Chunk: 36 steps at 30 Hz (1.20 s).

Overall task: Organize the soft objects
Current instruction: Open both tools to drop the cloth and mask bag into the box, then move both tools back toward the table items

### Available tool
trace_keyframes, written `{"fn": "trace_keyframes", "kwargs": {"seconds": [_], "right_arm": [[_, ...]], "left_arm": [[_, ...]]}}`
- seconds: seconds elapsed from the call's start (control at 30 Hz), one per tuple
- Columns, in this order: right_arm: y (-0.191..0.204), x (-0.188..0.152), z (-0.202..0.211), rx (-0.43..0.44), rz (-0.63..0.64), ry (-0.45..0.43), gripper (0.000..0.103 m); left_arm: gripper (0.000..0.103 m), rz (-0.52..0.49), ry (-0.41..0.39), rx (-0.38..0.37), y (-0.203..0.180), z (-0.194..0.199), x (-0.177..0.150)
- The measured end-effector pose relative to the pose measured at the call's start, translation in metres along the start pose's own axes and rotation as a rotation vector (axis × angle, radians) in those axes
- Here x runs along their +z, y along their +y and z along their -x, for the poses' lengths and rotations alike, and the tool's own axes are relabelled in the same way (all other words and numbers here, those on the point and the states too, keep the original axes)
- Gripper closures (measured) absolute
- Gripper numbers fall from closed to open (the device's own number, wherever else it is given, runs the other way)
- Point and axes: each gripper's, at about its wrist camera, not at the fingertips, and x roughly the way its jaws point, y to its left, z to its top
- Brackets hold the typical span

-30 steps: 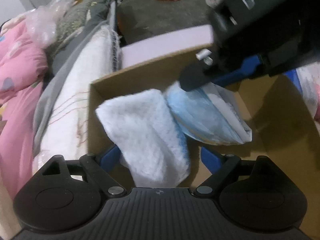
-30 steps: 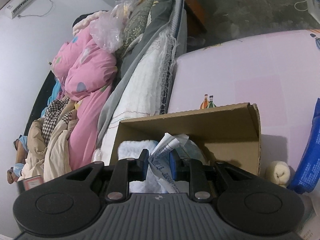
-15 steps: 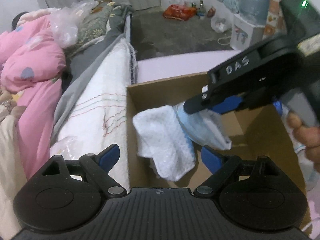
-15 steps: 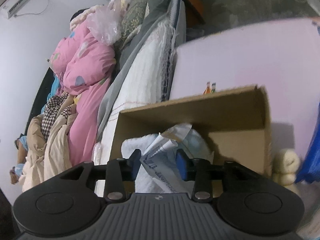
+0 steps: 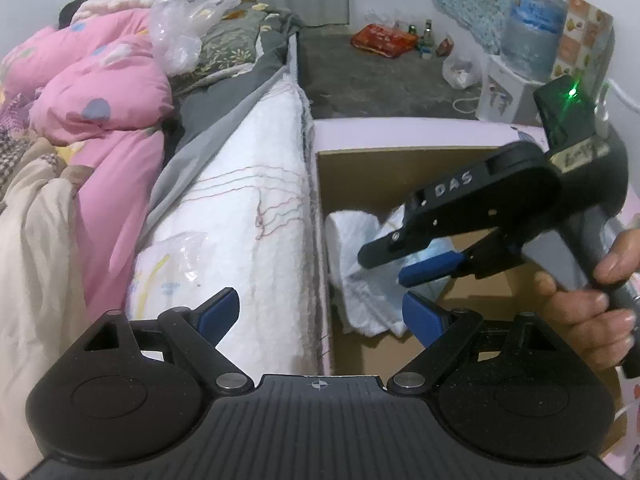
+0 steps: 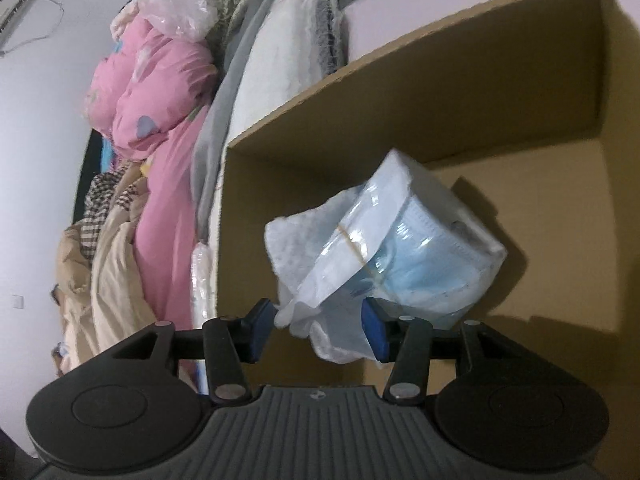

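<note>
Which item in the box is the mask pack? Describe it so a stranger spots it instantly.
Find the open cardboard box beside the bed's white blanket. Inside lie two soft things: a fluffy white towel and the mask pack against it. The pack alone is glossy clear plastic showing pale blue folded masks.

The right gripper has opened, apparently releasing the mask packet; left gripper drew back
</note>
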Motion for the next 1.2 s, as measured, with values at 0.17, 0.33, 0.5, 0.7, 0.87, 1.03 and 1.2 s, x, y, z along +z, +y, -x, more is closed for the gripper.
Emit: {"fn": "trace_keyframes", "kwargs": {"seconds": [0.17, 0.33, 0.5, 0.7, 0.87, 1.03, 1.2], "right_arm": [[0.013, -0.005, 0.020, -0.010, 0.045, -0.054, 0.014], [0.012, -0.012, 0.040, -0.144, 0.067, -0.137, 0.008], [-0.004, -0.004, 0.032, -0.245, -0.019, -0.156, 0.003], [-0.011, 0.001, 0.000, -0.205, -0.063, -0.114, 0.002], [0.000, 0.001, -0.017, -0.160, -0.013, -0.095, 0.002], [0.007, 0.001, -0.019, -0.171, 0.028, -0.084, 0.000], [0.010, -0.002, -0.006, -0.174, 0.049, -0.094, 0.000]], "left_arm": [[0.014, 0.014, -0.020, -0.009, 0.009, 0.008, -0.005], [0.014, 0.024, -0.046, -0.015, 0.017, 0.014, -0.010], [0.014, 0.054, -0.053, -0.024, 0.024, 0.013, -0.014], [0.014, 0.088, -0.051, -0.029, 0.034, 0.012, -0.016], [0.014, 0.112, -0.053, -0.027, 0.041, 0.012, -0.018], [0.014, 0.123, -0.044, -0.031, 0.043, 0.014, -0.022], [0.013, 0.128, -0.047, -0.030, 0.043, 0.018, -0.024]]}}
